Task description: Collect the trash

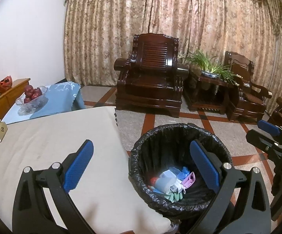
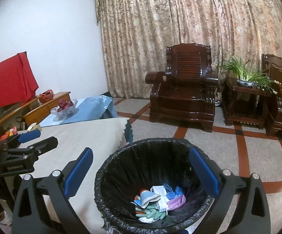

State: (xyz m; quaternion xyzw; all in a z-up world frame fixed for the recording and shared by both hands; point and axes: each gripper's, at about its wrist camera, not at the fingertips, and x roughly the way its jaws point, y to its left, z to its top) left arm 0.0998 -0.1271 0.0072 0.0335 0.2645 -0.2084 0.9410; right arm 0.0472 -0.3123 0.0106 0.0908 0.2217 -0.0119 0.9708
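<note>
Right wrist view has both tongs, right (image 2: 141, 170) and left (image 1: 141, 163), spread empty above the lined bin (image 2: 105, 175), its trash (image 2: 156, 200) apparently dropped beside the table (image 2: 78, 136).

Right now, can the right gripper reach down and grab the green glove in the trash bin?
Probably yes. The right gripper is open and empty, right over the bin. The green glove lies on top of the pile near the front, with nothing covering it. It would have to go deep inside, though.
</note>
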